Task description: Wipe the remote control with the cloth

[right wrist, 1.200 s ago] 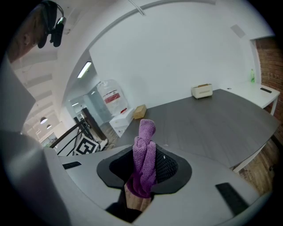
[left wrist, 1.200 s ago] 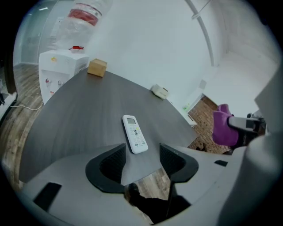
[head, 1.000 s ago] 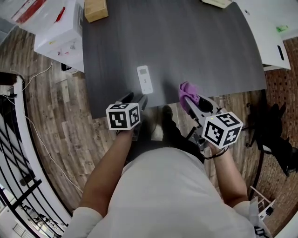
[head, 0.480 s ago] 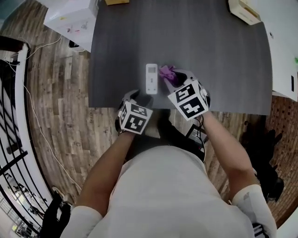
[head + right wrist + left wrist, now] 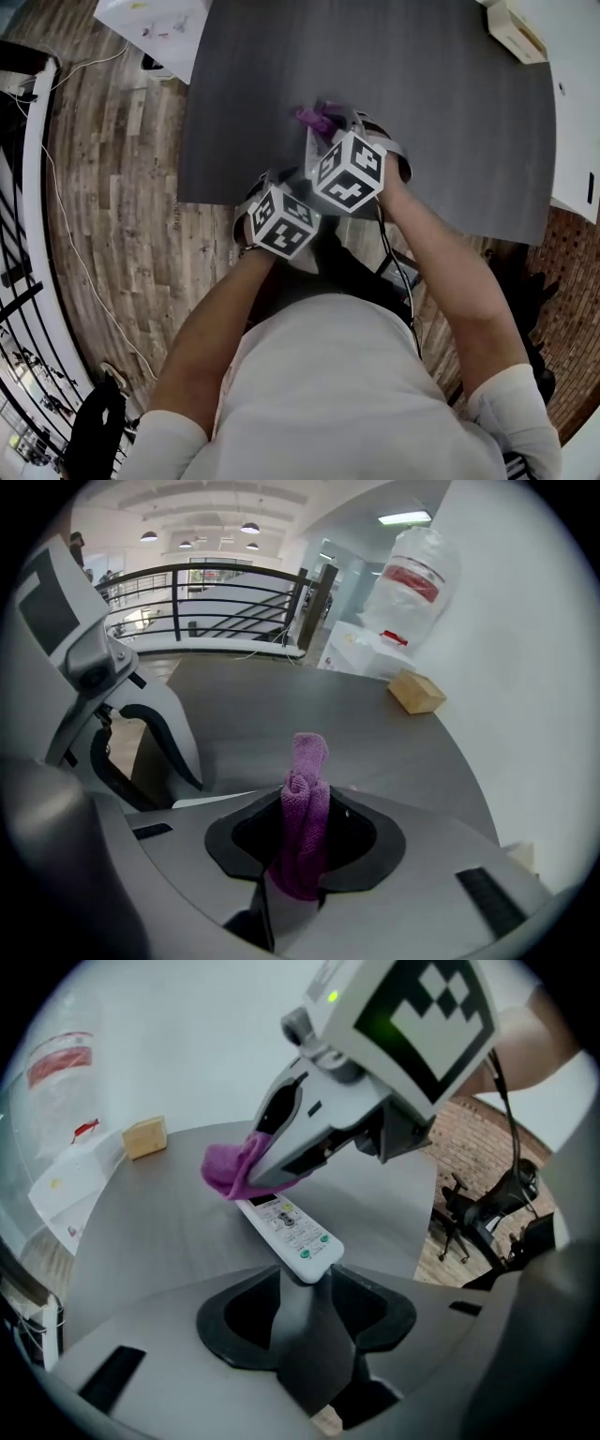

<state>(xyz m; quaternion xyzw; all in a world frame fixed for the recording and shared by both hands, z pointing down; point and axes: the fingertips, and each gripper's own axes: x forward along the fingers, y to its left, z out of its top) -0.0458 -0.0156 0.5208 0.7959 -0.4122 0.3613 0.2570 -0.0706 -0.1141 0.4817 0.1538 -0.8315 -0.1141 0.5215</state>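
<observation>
The white remote control (image 5: 289,1230) lies on the dark grey table (image 5: 450,112) near its front edge. Its near end sits between the jaws of my left gripper (image 5: 307,1283), which are closing and touch it on both sides. My right gripper (image 5: 305,803) is shut on a bunched purple cloth (image 5: 305,808). That cloth (image 5: 230,1168) rests on the remote's far end, with the right gripper (image 5: 319,1138) slanting down from the right. In the head view both marker cubes crowd together, and only the cloth (image 5: 317,117) shows past them.
A small wooden block (image 5: 143,1136) sits far back on the table. A white box (image 5: 155,23) and a plastic bag (image 5: 408,588) stand off the table's far left corner. A beige box (image 5: 518,28) is at the far right. Wood floor lies to the left.
The right gripper carried the cloth leftward and forward onto the remote. The left gripper advanced from the table's edge to the remote's near end. Both cubes now sit side by side.
</observation>
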